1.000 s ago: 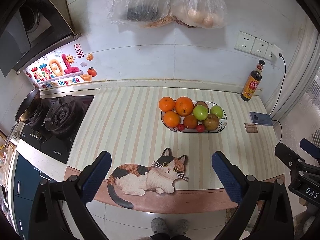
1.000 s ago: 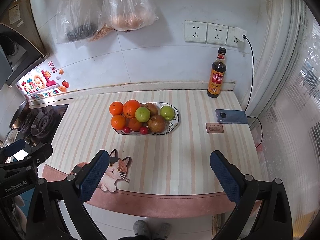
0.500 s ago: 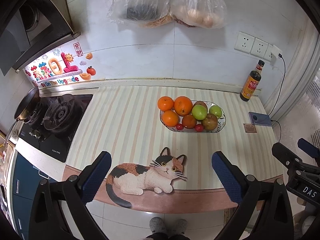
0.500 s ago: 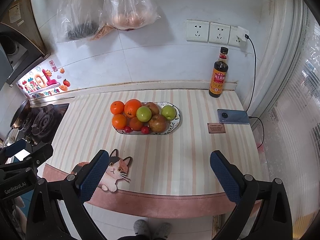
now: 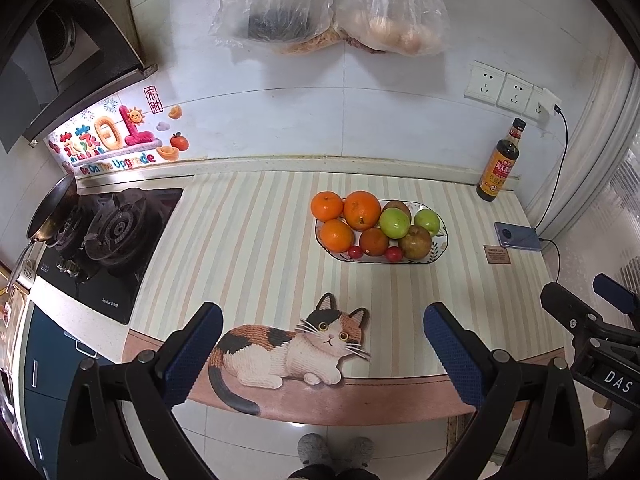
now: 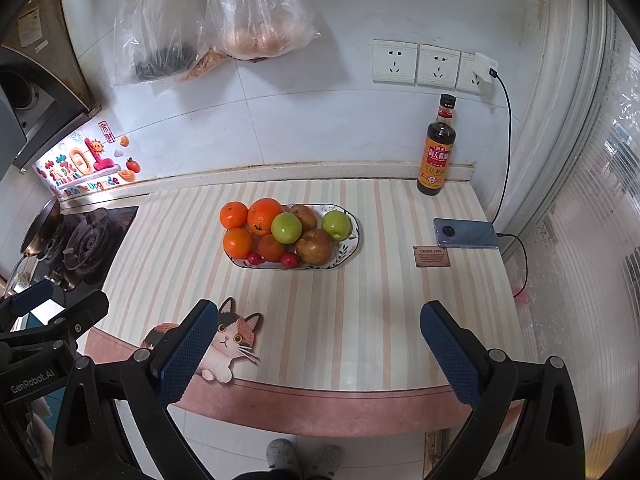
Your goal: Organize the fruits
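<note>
An oval white dish stands on the striped counter, piled with oranges, two green apples, brownish pears and small red fruits. My left gripper is open and empty, held off the counter's front edge above the cat sticker. My right gripper is open and empty, also at the front edge, well short of the dish.
A gas stove with a pan is at the left. A soy sauce bottle, a charging phone and a small card are at the right. Plastic bags hang on the wall. A cat sticker lies at the front edge.
Both grippers have drifted slightly; the dish shifts a little in both views. Both grippers stay open and empty.
</note>
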`<action>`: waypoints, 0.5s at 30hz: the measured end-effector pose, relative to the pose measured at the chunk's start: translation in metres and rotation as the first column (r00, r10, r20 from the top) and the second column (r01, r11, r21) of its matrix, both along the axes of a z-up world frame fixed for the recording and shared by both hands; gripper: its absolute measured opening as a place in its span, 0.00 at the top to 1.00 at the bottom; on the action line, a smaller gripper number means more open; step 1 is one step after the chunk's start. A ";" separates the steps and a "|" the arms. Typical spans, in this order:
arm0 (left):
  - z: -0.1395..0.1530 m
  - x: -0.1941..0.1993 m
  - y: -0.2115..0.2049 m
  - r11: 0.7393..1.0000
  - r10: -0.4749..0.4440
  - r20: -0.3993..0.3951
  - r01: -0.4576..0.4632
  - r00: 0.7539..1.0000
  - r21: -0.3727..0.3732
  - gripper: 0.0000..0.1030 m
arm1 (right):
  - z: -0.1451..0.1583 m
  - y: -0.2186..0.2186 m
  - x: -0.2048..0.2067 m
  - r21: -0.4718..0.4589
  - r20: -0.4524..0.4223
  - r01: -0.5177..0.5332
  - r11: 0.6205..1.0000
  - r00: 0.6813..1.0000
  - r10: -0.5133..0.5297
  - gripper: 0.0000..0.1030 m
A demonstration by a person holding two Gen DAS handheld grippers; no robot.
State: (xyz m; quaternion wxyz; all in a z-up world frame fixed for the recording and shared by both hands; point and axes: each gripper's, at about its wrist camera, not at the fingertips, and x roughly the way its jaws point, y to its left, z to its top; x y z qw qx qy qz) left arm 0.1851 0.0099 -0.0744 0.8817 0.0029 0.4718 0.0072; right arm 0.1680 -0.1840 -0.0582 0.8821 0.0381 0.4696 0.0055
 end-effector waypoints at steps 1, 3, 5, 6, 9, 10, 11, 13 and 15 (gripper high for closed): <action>0.000 0.000 0.000 1.000 0.001 0.001 -0.001 1.000 -0.001 0.00 | 0.000 -0.001 0.000 0.000 -0.001 -0.001 1.000 1.000 0.001 0.00; 0.000 -0.001 0.000 1.000 0.001 0.001 -0.001 1.000 0.000 0.00 | 0.000 0.000 0.000 -0.002 0.001 -0.001 1.000 1.000 0.001 0.00; -0.001 -0.002 -0.001 1.000 0.002 0.001 -0.002 1.000 -0.004 0.00 | 0.000 -0.001 0.000 0.001 0.000 -0.001 1.000 1.000 0.001 0.00; 0.000 -0.002 -0.001 1.000 0.002 0.002 -0.002 1.000 -0.002 0.00 | 0.000 0.000 -0.001 0.001 0.000 0.000 1.000 1.000 0.000 0.00; 0.000 -0.001 -0.001 1.000 0.000 0.001 0.000 1.000 -0.003 0.00 | 0.000 -0.001 -0.001 0.001 0.000 -0.002 1.000 1.000 0.002 0.00; -0.001 -0.002 -0.002 1.000 -0.001 0.002 0.001 1.000 -0.002 0.00 | -0.001 -0.002 -0.001 0.001 -0.001 -0.003 1.000 1.000 0.003 0.00; -0.001 -0.002 -0.002 1.000 0.000 0.002 0.000 1.000 -0.002 0.00 | -0.001 -0.002 -0.001 0.001 -0.002 -0.005 1.000 1.000 0.005 0.00; -0.001 -0.002 -0.002 1.000 0.000 0.000 0.000 1.000 -0.003 0.00 | -0.001 -0.004 -0.001 0.002 0.000 -0.008 1.000 1.000 0.008 0.00; 0.000 -0.002 -0.003 1.000 0.001 0.001 -0.001 1.000 -0.004 0.00 | -0.001 -0.003 -0.001 0.001 -0.001 -0.007 1.000 1.000 0.007 0.00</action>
